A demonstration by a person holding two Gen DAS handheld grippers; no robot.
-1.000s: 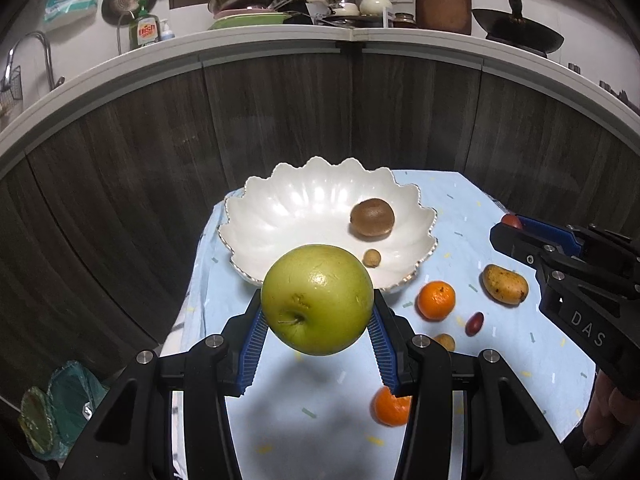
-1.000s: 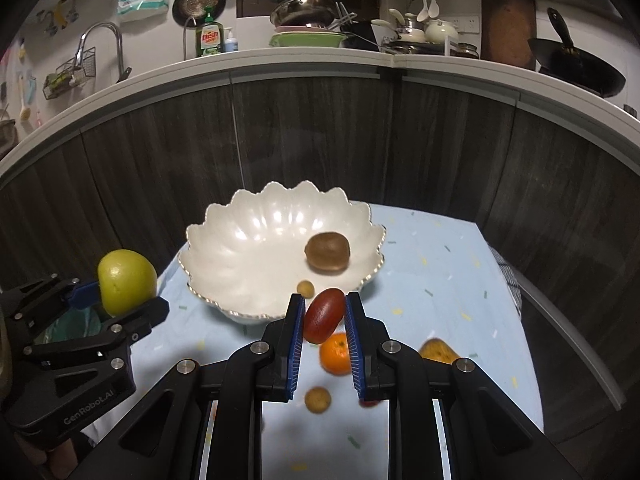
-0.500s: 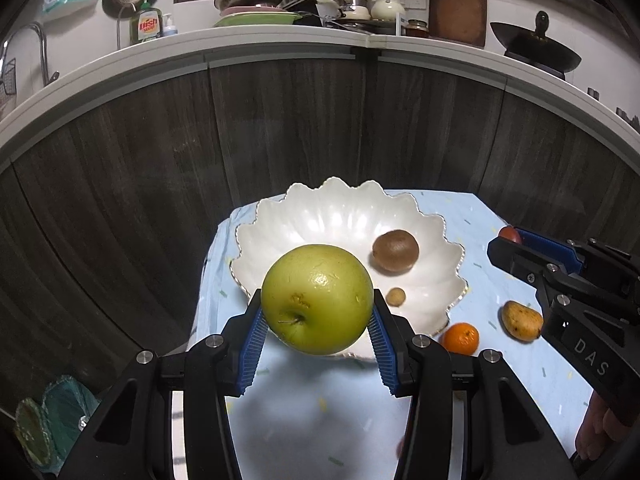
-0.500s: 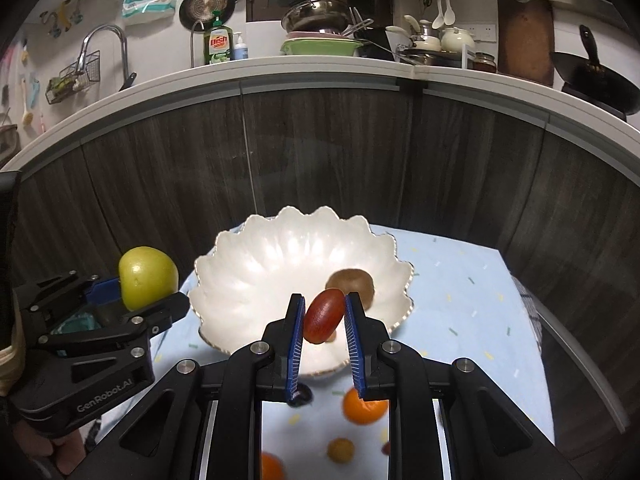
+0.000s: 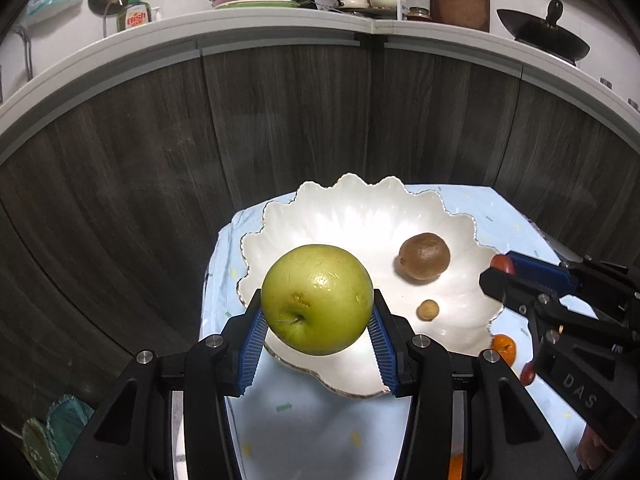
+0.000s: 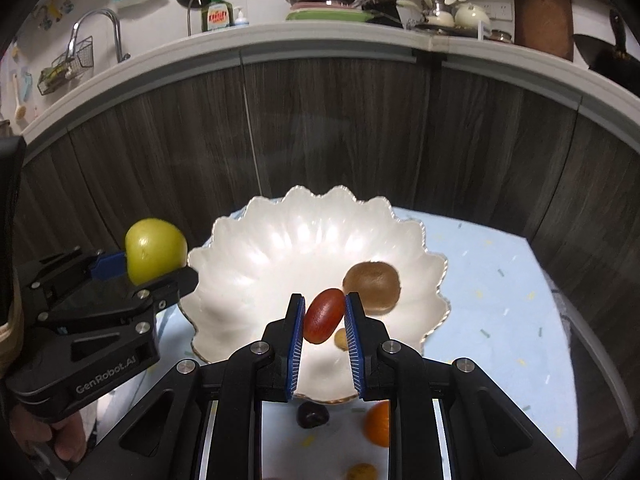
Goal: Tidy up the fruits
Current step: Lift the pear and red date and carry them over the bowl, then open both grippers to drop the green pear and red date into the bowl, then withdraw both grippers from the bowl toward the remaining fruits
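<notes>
In the left wrist view, the left gripper clamps a round green apple between its blue ribbed pads, held over the near rim of a white scalloped ceramic bowl. Inside the bowl lie a brown fuzzy kiwi and a small tan round fruit. The right gripper, marked "DAS", reaches in from the right, pinching a dark red oval fruit. An orange mandarin sits on the pale blue speckled tablecloth.

In the right wrist view, the right gripper grips the red fruit narrowly above the bowl, in front of the kiwi. The left gripper's body reads "GenRobot.AI". Behind, dark wood-grain panels rise to a white kitchen counter with a green dish-soap bottle, pots and a faucet.
</notes>
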